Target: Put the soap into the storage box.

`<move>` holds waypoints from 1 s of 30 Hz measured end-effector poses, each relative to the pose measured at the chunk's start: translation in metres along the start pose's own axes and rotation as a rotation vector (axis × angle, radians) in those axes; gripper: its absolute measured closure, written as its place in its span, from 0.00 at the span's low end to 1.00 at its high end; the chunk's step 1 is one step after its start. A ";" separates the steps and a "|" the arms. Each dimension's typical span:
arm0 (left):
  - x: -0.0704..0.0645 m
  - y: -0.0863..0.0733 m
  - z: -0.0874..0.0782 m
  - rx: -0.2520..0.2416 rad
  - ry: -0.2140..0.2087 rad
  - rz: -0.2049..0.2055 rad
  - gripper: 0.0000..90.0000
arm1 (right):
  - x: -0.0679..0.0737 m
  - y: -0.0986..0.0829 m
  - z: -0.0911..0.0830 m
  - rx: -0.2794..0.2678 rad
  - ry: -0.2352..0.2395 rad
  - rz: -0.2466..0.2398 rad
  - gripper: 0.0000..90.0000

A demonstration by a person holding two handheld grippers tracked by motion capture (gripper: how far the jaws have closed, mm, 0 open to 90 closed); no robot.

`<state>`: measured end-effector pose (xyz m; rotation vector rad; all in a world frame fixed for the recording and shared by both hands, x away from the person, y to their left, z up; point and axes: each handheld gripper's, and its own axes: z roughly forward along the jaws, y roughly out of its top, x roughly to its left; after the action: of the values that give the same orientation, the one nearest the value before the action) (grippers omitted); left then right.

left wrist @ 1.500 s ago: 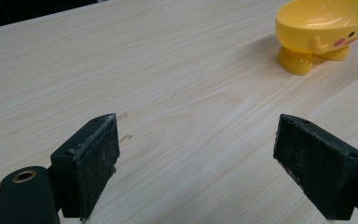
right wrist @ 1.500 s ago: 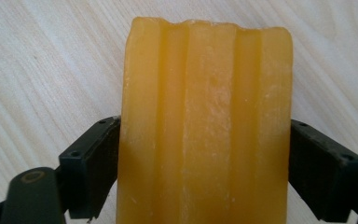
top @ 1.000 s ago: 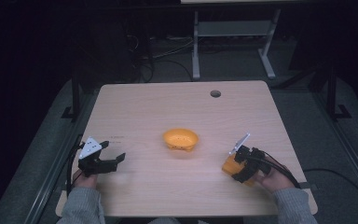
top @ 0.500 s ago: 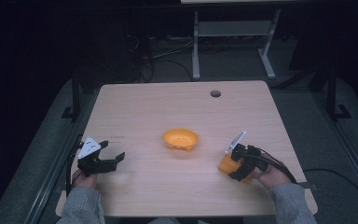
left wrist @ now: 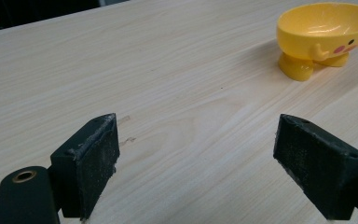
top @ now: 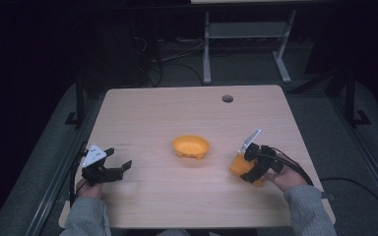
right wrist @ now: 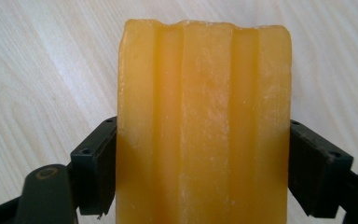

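Note:
An orange ridged block point(right wrist: 204, 121) stands between the jaws of my right gripper point(right wrist: 204, 175), which press on its two sides. In the high view that orange block point(top: 238, 165) is at the table's right front, with my right gripper point(top: 250, 167) over it. A small yellow footed bowl point(top: 191, 146) with a painted face sits at the table's middle. My left gripper point(top: 120, 167) rests near the left front edge, open, nothing between its pads point(left wrist: 98, 163). The yellow bowl point(left wrist: 328, 35) lies ahead and to the right of the left gripper point(left wrist: 198, 163).
The wooden table point(top: 167, 113) has a round cable hole point(top: 227, 98) near its far edge. A white metal frame point(top: 246, 44) and cables lie on the dark floor behind.
My right gripper has shifted slightly left and towards the bowl with the orange block in it. The left gripper has stayed put.

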<state>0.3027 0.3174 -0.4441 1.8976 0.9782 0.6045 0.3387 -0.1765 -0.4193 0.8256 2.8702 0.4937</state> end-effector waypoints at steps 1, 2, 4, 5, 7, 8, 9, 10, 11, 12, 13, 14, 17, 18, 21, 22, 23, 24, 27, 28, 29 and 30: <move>0.000 0.000 0.000 0.000 0.000 0.000 0.15 | -0.001 0.001 -0.001 -0.002 -0.003 -0.002 0.24; 0.000 0.000 0.000 0.000 0.000 0.000 0.15 | -0.002 0.003 -0.002 -0.002 -0.002 -0.006 0.24; 0.000 0.000 0.000 0.001 0.000 -0.001 0.15 | -0.004 0.007 -0.004 -0.004 0.001 -0.006 0.24; 0.000 0.000 0.000 0.000 -0.001 -0.002 0.15 | -0.005 0.008 -0.004 -0.005 0.003 -0.010 0.24; 0.000 0.000 0.000 0.000 -0.001 -0.001 0.15 | -0.007 0.012 -0.005 -0.005 -0.001 -0.014 0.24; 0.000 0.000 0.000 0.001 -0.001 0.000 0.15 | -0.007 0.013 -0.006 -0.003 0.001 -0.013 0.24; 0.000 0.000 0.000 0.001 -0.001 0.000 0.15 | -0.008 0.015 -0.006 -0.003 0.006 -0.010 0.24; 0.000 0.000 0.000 0.001 -0.001 0.000 0.15 | -0.009 0.018 -0.007 -0.003 0.001 -0.015 0.24; 0.000 0.000 0.000 -0.005 -0.002 -0.007 0.15 | -0.010 0.020 -0.007 -0.005 0.004 -0.017 0.24; 0.000 0.000 0.000 -0.005 -0.002 -0.007 0.15 | -0.011 0.022 -0.008 -0.006 0.004 -0.019 0.24; 0.000 0.000 0.000 -0.007 -0.002 -0.008 0.15 | -0.012 0.024 -0.008 -0.003 0.007 -0.025 0.24; 0.000 0.000 0.000 -0.008 -0.002 -0.008 0.15 | -0.013 0.028 -0.009 -0.007 0.009 -0.029 0.24; 0.000 0.000 0.000 -0.005 -0.002 -0.009 0.15 | -0.015 0.035 -0.011 -0.011 0.012 -0.033 0.24; 0.000 0.000 0.000 -0.005 -0.003 -0.010 0.15 | -0.015 0.039 -0.011 -0.010 0.010 -0.039 0.24; 0.000 0.000 0.000 -0.005 -0.002 -0.008 0.15 | -0.017 0.049 -0.012 -0.013 0.016 -0.057 0.24; 0.000 0.000 0.000 -0.005 -0.002 -0.010 0.15 | -0.017 0.049 -0.012 -0.013 0.016 -0.057 0.24; 0.000 0.000 0.000 -0.006 -0.002 -0.009 0.15 | -0.017 0.051 -0.012 -0.012 0.018 -0.058 0.24; 0.000 0.000 0.000 -0.010 -0.002 -0.013 0.15 | -0.017 0.053 -0.012 -0.010 0.017 -0.061 0.24; 0.000 0.000 0.000 -0.015 -0.004 -0.017 0.15 | -0.017 0.059 -0.011 -0.018 0.027 -0.066 0.24; 0.000 0.000 0.000 -0.017 -0.002 -0.016 0.15 | -0.017 0.060 -0.011 -0.018 0.027 -0.069 0.24; 0.000 0.000 0.000 -0.017 -0.002 -0.016 0.15 | -0.017 0.061 -0.011 -0.019 0.029 -0.071 0.24; 0.001 0.000 0.000 -0.016 -0.003 -0.014 0.15 | -0.017 0.063 -0.011 -0.015 0.027 -0.070 0.24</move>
<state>0.3028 0.3179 -0.4437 1.8753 0.9818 0.5996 0.3825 -0.1383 -0.3872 0.7187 2.9049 0.5211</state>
